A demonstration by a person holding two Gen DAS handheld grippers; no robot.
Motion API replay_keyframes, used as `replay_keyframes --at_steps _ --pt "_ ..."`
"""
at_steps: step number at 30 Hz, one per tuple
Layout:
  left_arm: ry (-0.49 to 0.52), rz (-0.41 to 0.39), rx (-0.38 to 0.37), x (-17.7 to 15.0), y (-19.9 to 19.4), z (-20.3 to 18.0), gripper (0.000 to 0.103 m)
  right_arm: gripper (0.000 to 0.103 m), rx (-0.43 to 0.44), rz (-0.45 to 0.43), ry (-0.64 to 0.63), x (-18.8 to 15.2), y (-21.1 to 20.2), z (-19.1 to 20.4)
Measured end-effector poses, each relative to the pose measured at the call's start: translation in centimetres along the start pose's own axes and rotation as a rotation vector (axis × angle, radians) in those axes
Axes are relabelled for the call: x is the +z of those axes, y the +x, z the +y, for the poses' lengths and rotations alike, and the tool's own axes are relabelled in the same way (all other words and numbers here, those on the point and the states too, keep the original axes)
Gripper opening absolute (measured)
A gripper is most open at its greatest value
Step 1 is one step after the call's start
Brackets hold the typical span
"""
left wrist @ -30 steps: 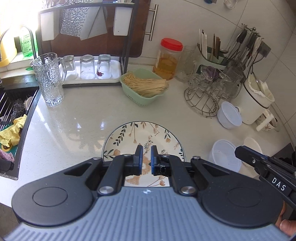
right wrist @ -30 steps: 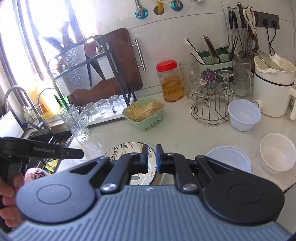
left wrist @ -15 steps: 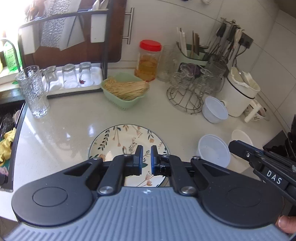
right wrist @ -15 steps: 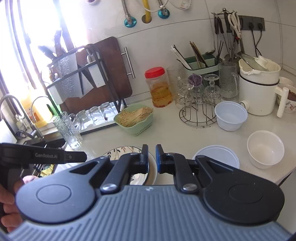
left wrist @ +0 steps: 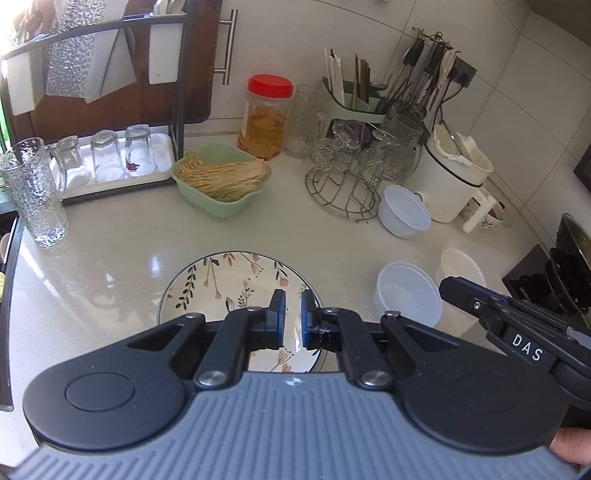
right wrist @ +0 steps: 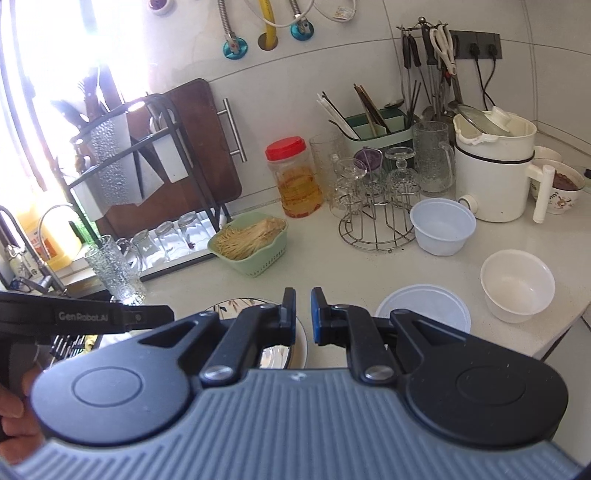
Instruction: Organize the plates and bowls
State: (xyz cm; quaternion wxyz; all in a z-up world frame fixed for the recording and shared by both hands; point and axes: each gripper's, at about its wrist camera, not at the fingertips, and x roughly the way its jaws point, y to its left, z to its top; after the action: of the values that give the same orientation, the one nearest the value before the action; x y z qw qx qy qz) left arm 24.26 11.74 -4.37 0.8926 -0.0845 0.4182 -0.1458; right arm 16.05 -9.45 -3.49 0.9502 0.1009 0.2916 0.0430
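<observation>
- Left gripper (left wrist: 290,318): clenched on nothing, above the flowered plate (left wrist: 221,284), which lies flat on the white surface (left wrist: 110,258).
- Right gripper (right wrist: 303,315): clenched too, nothing between the fingers.
- Left view only: whole plate face; dark pots (left wrist: 569,266) at far right.
- Right view only: wall pipes (right wrist: 271,18), sink tap (right wrist: 44,221), patterned bowl (right wrist: 561,194) behind the white cooker (right wrist: 495,177).
- In both: three white bowls, near the plate (left wrist: 408,297), by the edge (right wrist: 517,286), beside the glass rack (right wrist: 441,227).

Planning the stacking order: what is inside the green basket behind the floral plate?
The green basket holds a heap of pale thin sticks, maybe dry noodles. The heap covers its floor, so anything beneath cannot be seen. The floral plate lies apart from it.
</observation>
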Motion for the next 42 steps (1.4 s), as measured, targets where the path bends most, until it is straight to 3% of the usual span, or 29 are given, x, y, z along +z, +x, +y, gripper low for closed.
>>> replay_keyframes --at_steps 9,18,20,24,26,29,30,31,32,33,42 --pt "0.091 0.02 -0.016 0.0 2.2 -1.3 0.008 0.012 -0.036 0.002 0.028 -0.6 1.1 -1.6" --pt "0.085 0.058 -0.024 1.0 6.1 -4.8 0.01 0.012 -0.083 0.061 0.007 -1.0 1.5 -6.4" --pt "0.123 0.086 -0.034 1.0 7.4 -6.3 0.024 0.012 -0.084 0.067 0.003 -0.9 1.3 -7.4" --pt "0.176 0.101 -0.039 0.9 9.1 -9.3 0.033 0.012 -0.097 0.085 0.021 -0.7 1.5 -9.7" --pt "0.18 0.113 -0.036 1.1 10.2 -10.1 0.043 0.012 -0.118 0.116 0.022 -0.7 2.0 -11.0" --pt "0.174 0.154 -0.036 1.6 12.2 -10.7 0.048 0.013 -0.125 0.156 0.067 -1.1 2.7 -13.0" --pt "0.177 0.163 -0.033 1.7 12.8 -10.9 0.048 0.015 -0.127 0.172 0.08 -1.3 3.0 -13.7" --pt "0.184 0.173 -0.029 1.8 13.4 -11.1 0.048 0.024 -0.131 0.187 0.089 -1.5 3.4 -14.3" --pt "0.192 0.18 -0.029 1.9 14.0 -11.4 0.048 0.04 -0.133 0.192 0.096 -1.7 3.7 -14.8" --pt "0.194 0.18 -0.035 2.0 14.4 -11.5 0.048 0.045 -0.128 0.192 0.099 -1.9 3.9 -15.2" --pt "0.108 0.252 -0.082 2.2 19.1 -11.7 0.047 0.043 -0.078 0.215 0.141 -2.1 7.8 -17.4"
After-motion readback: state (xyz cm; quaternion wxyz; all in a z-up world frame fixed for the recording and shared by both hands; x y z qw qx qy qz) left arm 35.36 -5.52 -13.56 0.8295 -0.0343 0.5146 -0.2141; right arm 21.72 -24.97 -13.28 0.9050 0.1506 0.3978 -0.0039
